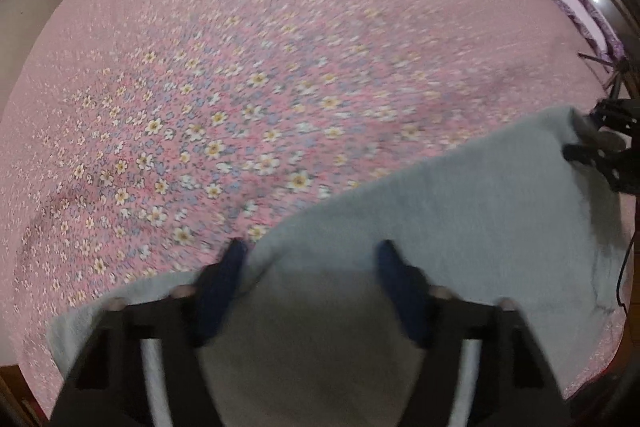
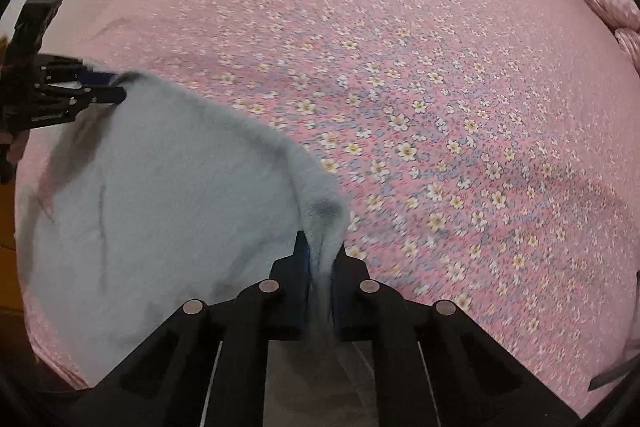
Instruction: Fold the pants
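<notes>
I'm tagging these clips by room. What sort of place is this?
Most likely a bedroom: the grey pants are held over a wide bed covered by a pink floral bedspread, with a bunched pink quilt at its far edge.

The pants (image 2: 168, 195) are a soft, fleecy pale grey-blue garment, blurred in both views. They hang spread as a broad sheet above the pink floral bed (image 2: 440, 87), stretched between two lifted corners. In the right wrist view one corner is bunched into a narrow pinched fold at the lower middle, the other reaches up at the far left. Faint darker creases run down the fabric's left part.
</notes>
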